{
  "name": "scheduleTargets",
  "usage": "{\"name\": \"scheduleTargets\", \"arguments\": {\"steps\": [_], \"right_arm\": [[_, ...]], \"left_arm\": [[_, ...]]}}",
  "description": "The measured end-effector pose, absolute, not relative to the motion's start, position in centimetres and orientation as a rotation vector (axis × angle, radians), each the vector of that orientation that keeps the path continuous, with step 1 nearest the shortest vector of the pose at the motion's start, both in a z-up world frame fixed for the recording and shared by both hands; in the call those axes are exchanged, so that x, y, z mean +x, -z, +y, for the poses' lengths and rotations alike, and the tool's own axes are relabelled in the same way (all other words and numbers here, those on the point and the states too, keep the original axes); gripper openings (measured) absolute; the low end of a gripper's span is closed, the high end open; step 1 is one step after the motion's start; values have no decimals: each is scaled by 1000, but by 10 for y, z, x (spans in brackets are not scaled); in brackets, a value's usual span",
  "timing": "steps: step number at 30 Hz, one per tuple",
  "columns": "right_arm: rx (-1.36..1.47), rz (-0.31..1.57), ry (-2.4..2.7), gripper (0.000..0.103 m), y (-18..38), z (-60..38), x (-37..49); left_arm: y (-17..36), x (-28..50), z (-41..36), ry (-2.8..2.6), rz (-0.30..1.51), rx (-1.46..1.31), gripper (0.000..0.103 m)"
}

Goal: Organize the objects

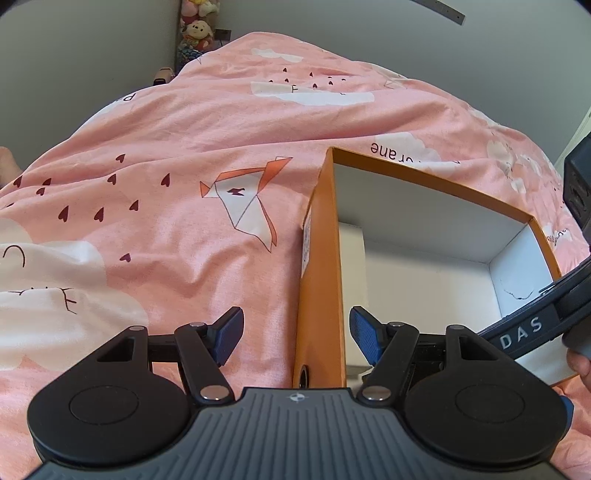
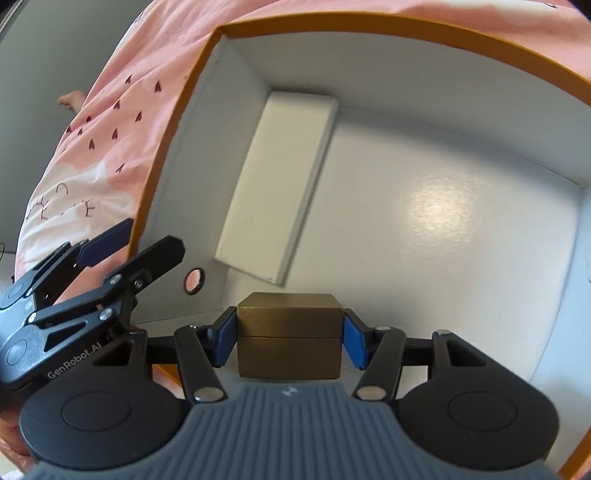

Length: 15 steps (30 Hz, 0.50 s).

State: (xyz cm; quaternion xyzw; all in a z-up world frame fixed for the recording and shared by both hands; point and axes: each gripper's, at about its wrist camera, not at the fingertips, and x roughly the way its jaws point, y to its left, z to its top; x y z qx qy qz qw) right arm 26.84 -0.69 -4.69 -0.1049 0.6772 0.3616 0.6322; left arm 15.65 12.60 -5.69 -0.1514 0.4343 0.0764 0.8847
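An orange cardboard box [image 1: 320, 258] with a white inside lies open on the pink bed cover. My left gripper [image 1: 295, 338] is open, one finger on each side of the box's left wall; it also shows in the right wrist view [image 2: 135, 242]. A flat white box [image 2: 280, 184] lies inside against the left wall, also visible in the left wrist view [image 1: 352, 266]. My right gripper [image 2: 289, 341] is shut on a small gold box [image 2: 289, 338] and holds it inside the orange box [image 2: 166, 162], low over its floor.
The pink bed cover [image 1: 166, 166] with heart and crane prints spreads to the left and behind. Stuffed toys [image 1: 195, 33] sit at the far wall. The right gripper's body [image 1: 546, 317] crosses the box's right side. A bare foot [image 2: 72, 100] shows at the bed's edge.
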Motion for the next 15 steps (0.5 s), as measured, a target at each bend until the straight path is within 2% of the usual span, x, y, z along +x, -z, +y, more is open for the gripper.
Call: {"name": "scheduleTargets", "arguments": {"steps": [10,15], "right_arm": [[-264,1612,-827,61,64,17,276],[-170,1658,-803,61,71,15,279]], "left_arm": [[57,158,138,-151,902,-356,78],[58,158,143,-152,900,-399,77]]}}
